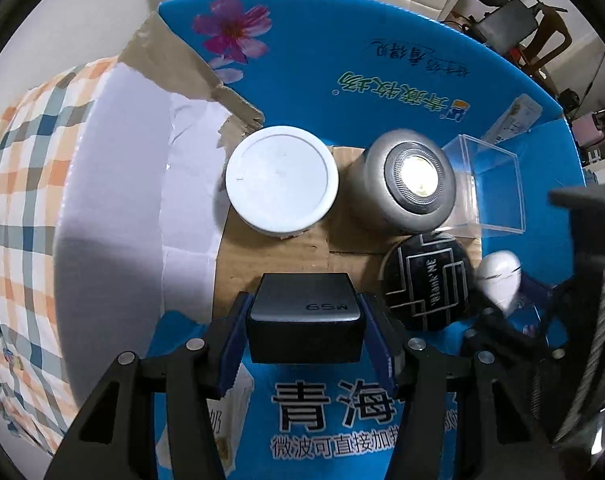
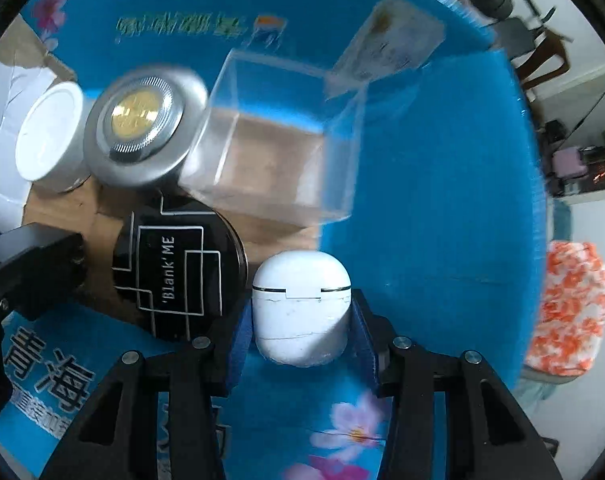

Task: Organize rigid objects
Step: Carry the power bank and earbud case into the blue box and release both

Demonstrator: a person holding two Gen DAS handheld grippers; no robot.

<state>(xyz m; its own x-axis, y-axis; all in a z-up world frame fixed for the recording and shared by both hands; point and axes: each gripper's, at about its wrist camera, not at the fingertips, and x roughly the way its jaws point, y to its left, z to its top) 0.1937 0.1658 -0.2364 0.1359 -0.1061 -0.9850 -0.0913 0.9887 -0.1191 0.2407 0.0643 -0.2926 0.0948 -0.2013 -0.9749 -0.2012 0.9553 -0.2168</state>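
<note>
Jaws grip a black charger (image 1: 305,316) and white earbud case (image 2: 300,306), apparently touching the black round tin (image 2: 178,268) between.

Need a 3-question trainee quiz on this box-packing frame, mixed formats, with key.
1. True or false: the left gripper holds the white earbud case.
2. Which sits directly beside the black round compact? A) the orange patterned cloth B) the earbud case C) the checked cloth
3. Fill in: the power rating printed on the black charger reads ____.

Key
1. False: the left grips the charger; the right gripper holds the earbud case.
2. B
3. 65W
</note>
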